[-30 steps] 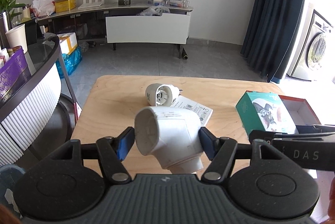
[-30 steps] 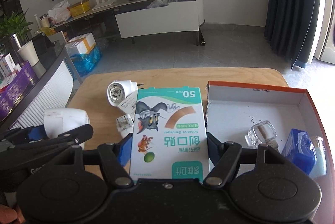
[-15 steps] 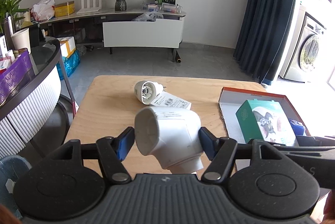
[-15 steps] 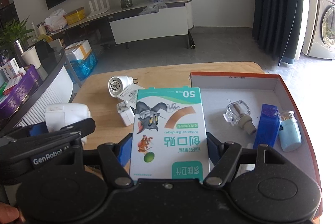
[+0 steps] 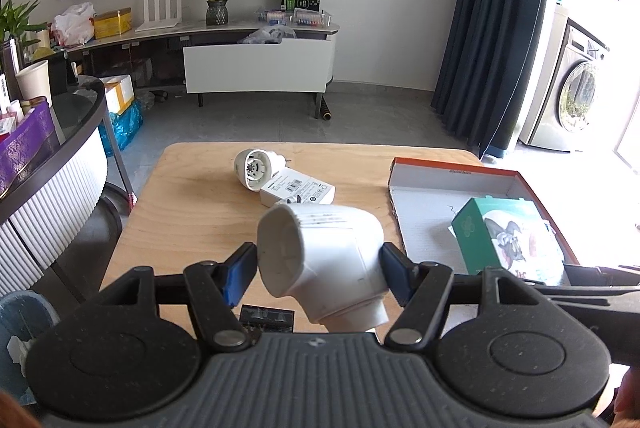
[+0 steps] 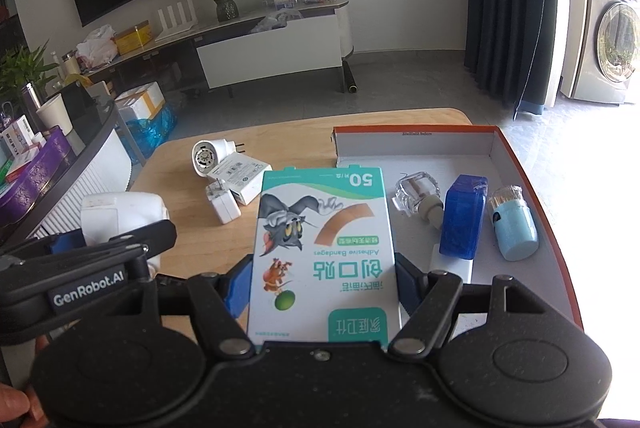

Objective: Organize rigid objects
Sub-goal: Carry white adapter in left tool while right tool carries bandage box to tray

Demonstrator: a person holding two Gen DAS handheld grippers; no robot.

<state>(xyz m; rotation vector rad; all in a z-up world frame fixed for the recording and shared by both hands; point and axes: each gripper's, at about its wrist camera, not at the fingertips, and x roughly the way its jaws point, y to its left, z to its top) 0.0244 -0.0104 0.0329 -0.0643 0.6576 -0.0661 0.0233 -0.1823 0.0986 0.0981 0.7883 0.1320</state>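
**Both loads carried toward the box**

Since a second ago we have swung right: the orange-rimmed box now lies fully ahead of our right gripper, clamped wide on the bandage carton, which hangs over the box's near-left part. Our left gripper, half open, pinches the white elbow fitting above the worktop. Drop-off probably next; carton's height above the box floor is unclear.

Three white chargers, one bandage box, one tray, two grippers
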